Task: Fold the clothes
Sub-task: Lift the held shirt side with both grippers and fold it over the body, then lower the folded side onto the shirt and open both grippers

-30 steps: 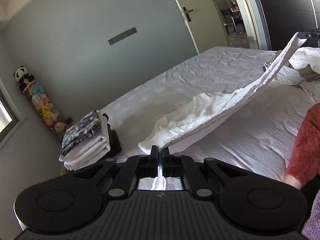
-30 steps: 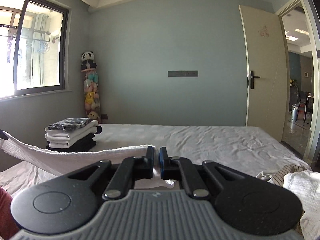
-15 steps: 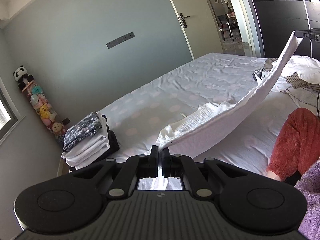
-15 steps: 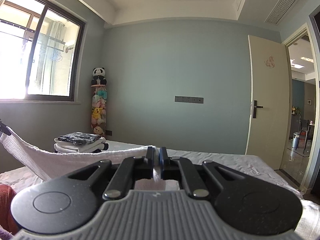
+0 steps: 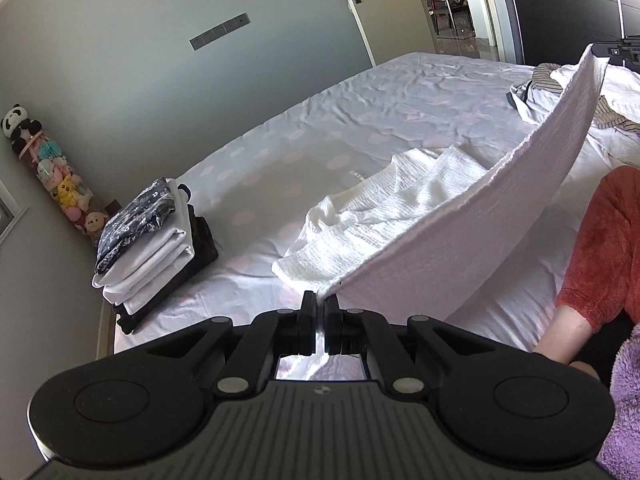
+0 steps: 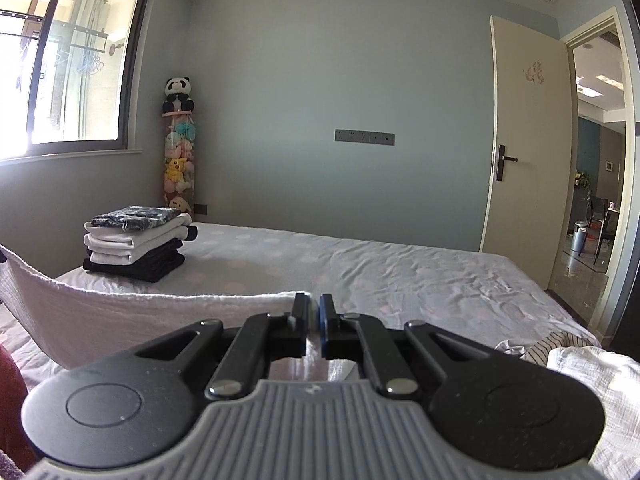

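The left gripper (image 5: 320, 304) was clamped on one corner of the white garment (image 5: 460, 232), its fingers (image 5: 308, 312) nearly touching with only the cloth edge between them; the right gripper (image 6: 314, 312) pinched the opposite corner in the same way, its fingers (image 6: 299, 316) drawn close on the thin fabric; seen from the left wrist, the right gripper (image 5: 616, 50) sat far off at the upper right, and the garment's upper hem ran taut and curved between the two, lifted clear of the bed (image 5: 360, 120); the garment's lower part lay rumpled on the bed, just beyond the left gripper's fingers, with a small tag showing at its far edge; taking the bed as the landmark, a stack of folded clothes (image 5: 152, 248) sat at its left corner, close to the mattress edge, dark items at the bottom, white ones in the middle and a patterned dark piece on top; a heap of unfolded clothes (image 5: 560, 92) lay at the bed's right side, behind the raised hem; between stack and heap the bed's middle and far half showed broad open sheet, lightly wrinkled; a person's red sleeve (image 5: 600, 248) and bare wrist came in at the bed's near right edge; beyond the bed stood a grey-green wall, a column of plush toys (image 6: 178, 152) and an open door (image 6: 520, 140).
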Motion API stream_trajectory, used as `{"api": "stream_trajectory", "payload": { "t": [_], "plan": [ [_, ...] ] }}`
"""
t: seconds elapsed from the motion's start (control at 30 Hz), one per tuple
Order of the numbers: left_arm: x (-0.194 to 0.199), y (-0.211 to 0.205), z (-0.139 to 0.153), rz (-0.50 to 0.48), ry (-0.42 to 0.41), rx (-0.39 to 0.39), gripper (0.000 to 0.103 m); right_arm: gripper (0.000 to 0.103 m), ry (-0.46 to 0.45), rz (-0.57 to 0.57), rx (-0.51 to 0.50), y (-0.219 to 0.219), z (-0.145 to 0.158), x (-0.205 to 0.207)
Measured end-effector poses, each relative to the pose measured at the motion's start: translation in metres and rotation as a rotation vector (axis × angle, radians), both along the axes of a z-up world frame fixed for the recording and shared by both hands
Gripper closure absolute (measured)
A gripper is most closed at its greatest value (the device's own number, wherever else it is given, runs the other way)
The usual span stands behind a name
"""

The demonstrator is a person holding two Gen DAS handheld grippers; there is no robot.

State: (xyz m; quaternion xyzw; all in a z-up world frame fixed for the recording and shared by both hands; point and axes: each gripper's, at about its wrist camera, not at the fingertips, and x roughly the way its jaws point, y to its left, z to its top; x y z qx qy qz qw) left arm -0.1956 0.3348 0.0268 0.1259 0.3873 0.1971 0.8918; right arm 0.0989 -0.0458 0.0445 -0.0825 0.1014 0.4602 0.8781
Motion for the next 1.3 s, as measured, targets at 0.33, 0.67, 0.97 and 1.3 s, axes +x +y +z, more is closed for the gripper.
{"api": "stream_trajectory", "payload": {
  "t": [0.33, 0.67, 0.97, 1.3],
  "plan": [
    [0.092, 0.072, -0.014, 0.038, 0.022, 0.034, 0.099, 0.096, -0.003, -0.040, -0.095, 0.091, -0.015, 0.079],
    [0.206, 0.167, -0.058, 0.084, 0.076, 0.021, 0.099, 0.096, -0.001, -0.101, -0.202, 0.204, -0.051, 0.187],
    [0.299, 0.244, -0.162, 0.145, 0.238, -0.039, 0.099, 0.096, 0.092, -0.131, -0.375, 0.312, -0.155, 0.269],
    [0.326, 0.273, -0.226, 0.172, 0.274, -0.111, 0.099, 0.096, 0.224, -0.161, -0.430, 0.356, -0.232, 0.316]
  ]
}}
